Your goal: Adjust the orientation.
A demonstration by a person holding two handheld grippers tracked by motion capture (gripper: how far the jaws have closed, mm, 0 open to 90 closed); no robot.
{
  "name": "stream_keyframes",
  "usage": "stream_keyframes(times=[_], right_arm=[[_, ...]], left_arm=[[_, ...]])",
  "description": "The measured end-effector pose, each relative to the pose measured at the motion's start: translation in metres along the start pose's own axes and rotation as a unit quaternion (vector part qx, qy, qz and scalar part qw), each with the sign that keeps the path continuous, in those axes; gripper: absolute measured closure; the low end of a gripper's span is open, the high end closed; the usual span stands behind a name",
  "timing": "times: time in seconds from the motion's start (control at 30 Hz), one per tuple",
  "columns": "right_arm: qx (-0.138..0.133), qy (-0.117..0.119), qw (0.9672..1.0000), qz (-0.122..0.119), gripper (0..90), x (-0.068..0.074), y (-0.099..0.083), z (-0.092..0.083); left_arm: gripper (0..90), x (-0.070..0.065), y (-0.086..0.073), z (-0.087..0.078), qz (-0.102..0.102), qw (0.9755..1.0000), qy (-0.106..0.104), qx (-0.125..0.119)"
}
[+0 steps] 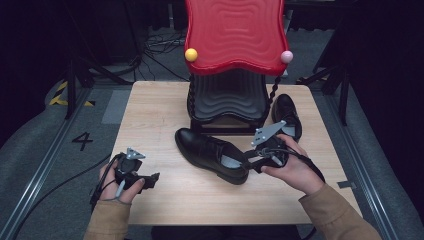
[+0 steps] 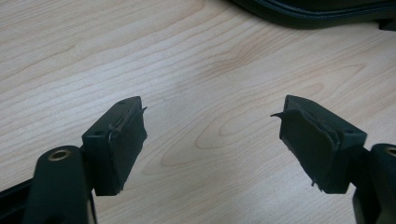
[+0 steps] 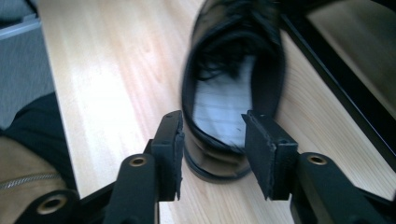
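Right hand-held gripper (image 3: pixel 212 154): jaws apart, partway open, w/ the heel of the black shoe (image 3: pixel 233 88) seen btwn them but further off; pads not pressing on it, nothing gripped. In high view this hand-held gripper (image 1: pixel 248 161) sits just at the shoe's heel end, grey plate on top, person's hand wrapped round it. Shoe (image 1: pixel 212 154) lies on its sole near mid-bench, toe pointing left-back, opening up w/ pale insole showing.

Left hand-held gripper (image 2: pixel 212 135): jaws wide, only bare wood btwn them, touching nothing. High view puts it (image 1: pixel 152 178) near the front left of the bench (image 1: pixel 150 110), well apart from the shoe.

Beyond: 2nd black shoe (image 1: pixel 286 115) at back right, just beside a black rack (image 1: pixel 227 100) w/ red wavy top (image 1: pixel 235 32).
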State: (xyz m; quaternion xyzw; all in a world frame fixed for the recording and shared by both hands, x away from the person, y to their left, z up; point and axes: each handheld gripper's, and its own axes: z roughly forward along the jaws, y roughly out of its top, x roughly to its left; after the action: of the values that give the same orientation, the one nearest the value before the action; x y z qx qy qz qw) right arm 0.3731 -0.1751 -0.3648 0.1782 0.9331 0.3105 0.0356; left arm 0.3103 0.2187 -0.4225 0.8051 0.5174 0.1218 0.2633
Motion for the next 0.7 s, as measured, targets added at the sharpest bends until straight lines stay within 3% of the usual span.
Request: stream_keyframes(times=[0.17,0.23,0.47,0.6,0.7], right_arm=[[0.055,0.005,0.9980,-0.030,56.6,0.003,0.018,0.025],[0.067,0.009,0.9973,-0.029,57.5,0.003,0.020,0.030],[0.145,0.041,0.9881,-0.031,66.8,0.004,0.025,0.066],[0.157,0.062,0.9856,-0.012,82.3,0.003,0.023,0.080],[0.154,0.058,0.9862,-0.014,84.4,0.004,0.023,0.080]], left_arm=[[23.2,0.001,0.001,0.000,0.000,1.0000,-0.001,0.000],[23.2,0.001,0.001,0.000,0.000,1.0000,-0.002,-0.001],[23.2,0.002,0.000,0.002,-0.003,1.0000,-0.003,0.002],[23.2,0.002,0.000,0.002,-0.002,1.0000,-0.003,0.001],[23.2,0.002,0.000,0.002,-0.004,1.0000,-0.005,0.002]])
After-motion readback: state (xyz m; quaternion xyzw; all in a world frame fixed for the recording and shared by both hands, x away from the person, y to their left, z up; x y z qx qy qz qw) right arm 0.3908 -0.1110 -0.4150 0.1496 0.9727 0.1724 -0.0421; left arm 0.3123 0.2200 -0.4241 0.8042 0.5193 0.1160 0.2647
